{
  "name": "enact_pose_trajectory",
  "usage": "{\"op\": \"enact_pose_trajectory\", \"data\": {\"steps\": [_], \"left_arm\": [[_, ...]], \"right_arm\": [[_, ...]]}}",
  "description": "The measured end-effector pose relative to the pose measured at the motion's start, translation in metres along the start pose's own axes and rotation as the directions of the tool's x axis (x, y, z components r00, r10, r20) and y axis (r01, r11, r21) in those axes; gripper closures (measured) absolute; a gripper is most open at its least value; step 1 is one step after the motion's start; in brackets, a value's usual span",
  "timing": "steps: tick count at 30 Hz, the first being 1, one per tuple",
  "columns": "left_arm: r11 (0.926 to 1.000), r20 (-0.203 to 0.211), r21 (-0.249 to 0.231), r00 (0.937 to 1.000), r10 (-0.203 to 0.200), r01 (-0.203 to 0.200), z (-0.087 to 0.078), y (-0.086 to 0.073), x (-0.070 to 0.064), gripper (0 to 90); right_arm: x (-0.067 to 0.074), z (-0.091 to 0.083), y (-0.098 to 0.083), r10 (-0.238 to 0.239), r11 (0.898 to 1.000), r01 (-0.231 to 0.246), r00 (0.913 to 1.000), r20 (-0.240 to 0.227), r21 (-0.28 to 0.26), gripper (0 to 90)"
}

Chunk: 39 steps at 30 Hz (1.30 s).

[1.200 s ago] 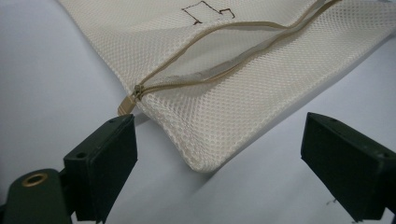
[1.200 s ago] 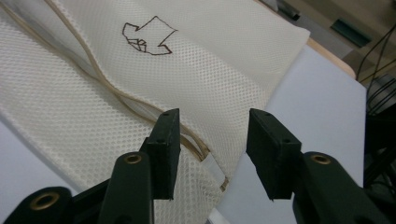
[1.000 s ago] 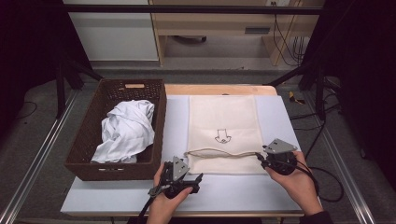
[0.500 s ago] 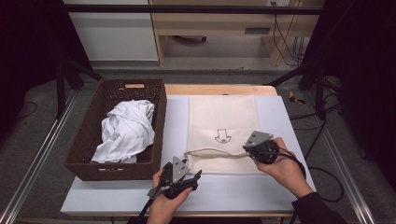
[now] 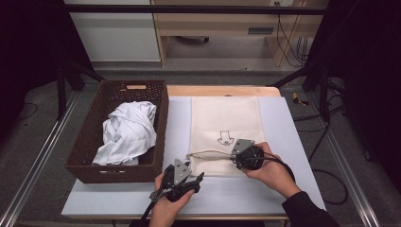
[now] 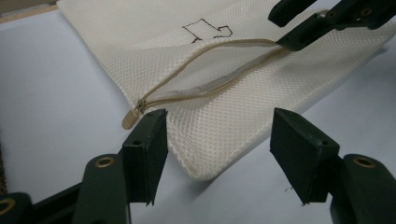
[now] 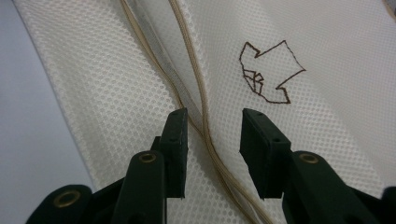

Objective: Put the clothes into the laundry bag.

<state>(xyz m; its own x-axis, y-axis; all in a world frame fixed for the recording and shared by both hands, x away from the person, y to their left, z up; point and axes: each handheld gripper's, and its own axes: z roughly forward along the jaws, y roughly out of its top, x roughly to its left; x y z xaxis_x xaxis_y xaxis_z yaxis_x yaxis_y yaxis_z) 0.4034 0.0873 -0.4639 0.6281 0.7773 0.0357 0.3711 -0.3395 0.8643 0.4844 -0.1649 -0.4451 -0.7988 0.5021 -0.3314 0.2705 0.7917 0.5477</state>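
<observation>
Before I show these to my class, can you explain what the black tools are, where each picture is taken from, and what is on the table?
There is no robot: a person holds a hand-held two-jaw tool in each hand. The high view looks down on the table from the person's side; each of the other two pictures comes from a camera riding on one tool, looking along its black jaws.

On the table lie a cream mesh bag with an open zipper and a drawn arrow, and a brown wicker basket holding a crumpled white cloth.

The left tool stands open at the bag's corner by the zip pull. The right tool, whose jaws have just been opening, straddles the zipper edge; its pads press on nothing. Nothing is held.
</observation>
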Motion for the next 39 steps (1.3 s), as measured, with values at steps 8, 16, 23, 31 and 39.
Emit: {"op": "enact_pose_trajectory", "data": {"steps": [8, 16, 23, 31, 39], "left_arm": [[0.9999, 0.007, -0.009, 0.9999, -0.013, 0.013, -0.002, 0.001, 0.002, 39.2], [0.9999, 0.024, -0.007, 0.9997, -0.007, 0.008, -0.002, 0.001, 0.0, 40.5], [0.9999, 0.034, -0.01, 0.9994, -0.009, 0.01, -0.003, 0.001, -0.001, 40.3], [0.9998, 0.048, -0.011, 0.9987, -0.017, 0.018, -0.001, 0.002, -0.004, 41.6], [0.9999, 0.053, -0.002, 0.9985, -0.011, 0.011, 0.0, 0.0, -0.006, 41.6]], "right_arm": [[0.0, 0.012, 0.001, 0.008, 0.999, -0.008, 0.9999, 0.009, 0.046, 83.2], [-0.006, 0.006, 0.004, 0.056, 0.998, -0.057, 0.9984, 0.008, 0.029, 87.3], [-0.003, 0.013, 0.004, 0.054, 0.998, -0.054, 0.9985, 0.013, 0.039, 83.4], [-0.004, 0.02, 0.003, 0.058, 0.998, -0.059, 0.9981, 0.022, 0.035, 73.9], [-0.007, 0.016, 0.005, 0.09, 0.996, -0.09, 0.9955, 0.03, -0.01, 87.5]]}}
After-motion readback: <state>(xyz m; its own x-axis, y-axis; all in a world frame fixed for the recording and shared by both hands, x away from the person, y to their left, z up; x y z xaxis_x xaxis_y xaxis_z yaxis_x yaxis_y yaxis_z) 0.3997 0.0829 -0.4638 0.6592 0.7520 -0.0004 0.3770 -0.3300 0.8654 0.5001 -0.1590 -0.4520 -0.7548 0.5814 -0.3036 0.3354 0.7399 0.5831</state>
